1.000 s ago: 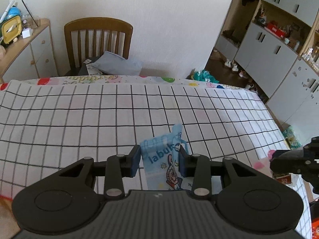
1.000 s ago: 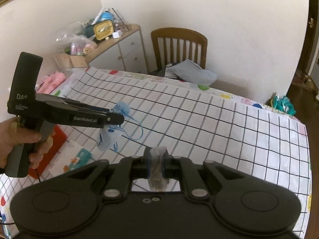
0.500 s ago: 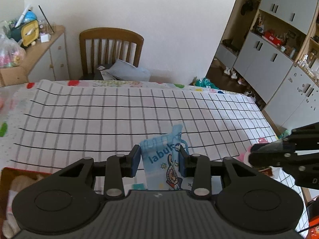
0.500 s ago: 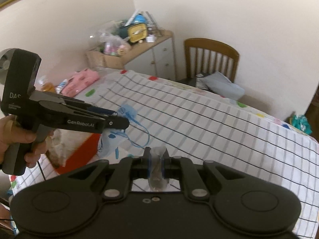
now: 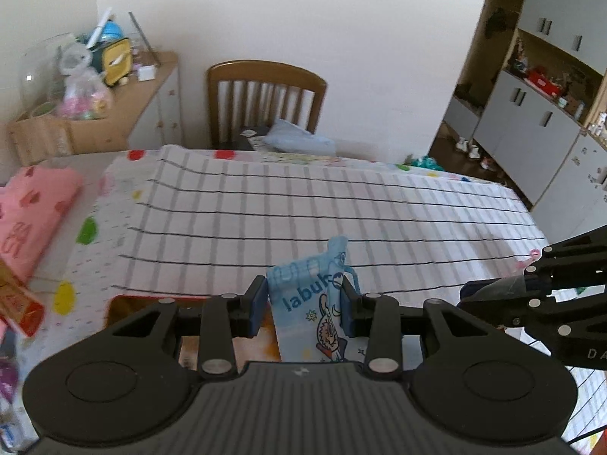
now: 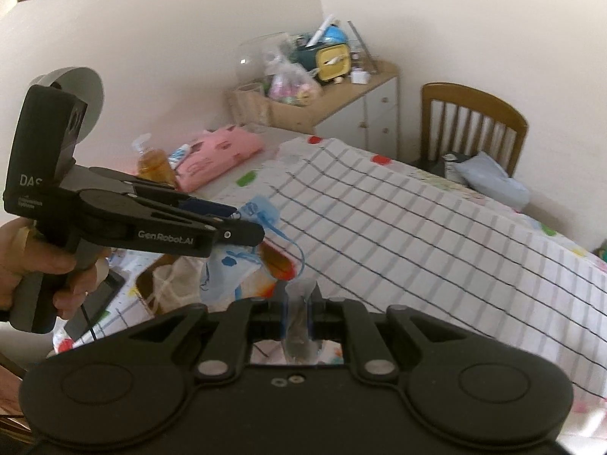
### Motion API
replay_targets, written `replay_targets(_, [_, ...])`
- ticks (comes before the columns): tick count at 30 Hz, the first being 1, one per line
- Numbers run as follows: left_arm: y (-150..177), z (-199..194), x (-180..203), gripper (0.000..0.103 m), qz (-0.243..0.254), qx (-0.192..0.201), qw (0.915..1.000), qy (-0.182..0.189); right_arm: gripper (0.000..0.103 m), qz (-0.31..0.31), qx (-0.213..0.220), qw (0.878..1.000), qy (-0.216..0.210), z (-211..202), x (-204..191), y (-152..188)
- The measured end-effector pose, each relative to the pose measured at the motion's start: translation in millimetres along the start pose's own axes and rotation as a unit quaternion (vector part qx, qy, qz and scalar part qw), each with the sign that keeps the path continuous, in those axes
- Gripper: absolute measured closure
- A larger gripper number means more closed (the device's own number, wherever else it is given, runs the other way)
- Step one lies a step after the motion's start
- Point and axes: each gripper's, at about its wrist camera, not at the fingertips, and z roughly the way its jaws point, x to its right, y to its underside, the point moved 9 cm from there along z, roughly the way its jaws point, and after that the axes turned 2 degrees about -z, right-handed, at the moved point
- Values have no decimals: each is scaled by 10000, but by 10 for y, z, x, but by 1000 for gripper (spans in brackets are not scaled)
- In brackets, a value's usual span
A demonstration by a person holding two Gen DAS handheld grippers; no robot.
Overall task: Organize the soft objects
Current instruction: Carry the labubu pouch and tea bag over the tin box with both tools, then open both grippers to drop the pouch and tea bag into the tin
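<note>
A table under a white cloth with a black grid (image 5: 303, 204) fills the middle of both wrist views, its border dotted with coloured spots. In the left wrist view, grey and white cabinets with open shelves (image 5: 531, 113) line the right edge, a wooden slat-back chair (image 5: 265, 91) stands at upper centre with a pale blue cushion (image 5: 299, 138) on its seat, and a cluttered wooden dresser (image 5: 125, 113) occupies the upper left. A folded pink towel (image 5: 30, 204) lies at the left edge, off the grid cloth.

At lower centre of that view, the left gripper (image 5: 303, 301) is clamped on a light blue drawstring pouch (image 5: 315, 314) printed with "labub" and a cartoon figure; the pouch stands upright between the blue pads, above the table's near edge. In the right wrist view the same pouch (image 6: 227, 269) hangs crumpled below that gripper at centre left, its blue cord (image 6: 296, 250) looping to the right, while a hand (image 6: 34, 265) at the left edge grasps the handle.

At lower centre there, the right gripper (image 6: 298, 316) is pinched closed on a thin clear plastic wrapper (image 6: 299, 326) with something dark inside that cannot be made out.
</note>
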Motion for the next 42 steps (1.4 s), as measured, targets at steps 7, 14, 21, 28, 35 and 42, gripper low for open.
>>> replay_targets(7, [94,-62,-560,65,-13,-43,9995,-311,94,-95,-102,9997,-198,368,-443,-95])
replay_targets(14, [249,37,-957,65,-14,-253,9987,-446,94,-145,-268,9988,-381,739,-815,-70])
replay_targets(21, [347,251,-1162,64,165,-437,9974,-548,93,-249,-543,9972,-452,1152,-1070,65])
replay_targets(28, [497,447,-1181,64,339,-675,9963,-419,92,-184,-819,9952,-510,1453,-1186,267])
replay_targets(35, [656,563,-1106,64,612,-829,9941,-347,91,-152,-973,9942,-425,1592,-1194,441])
replay_targets(42, [766,606,-1146,64,506,-879,9944,-299,84,-171,-988,9945,-302,1610,-1204,529])
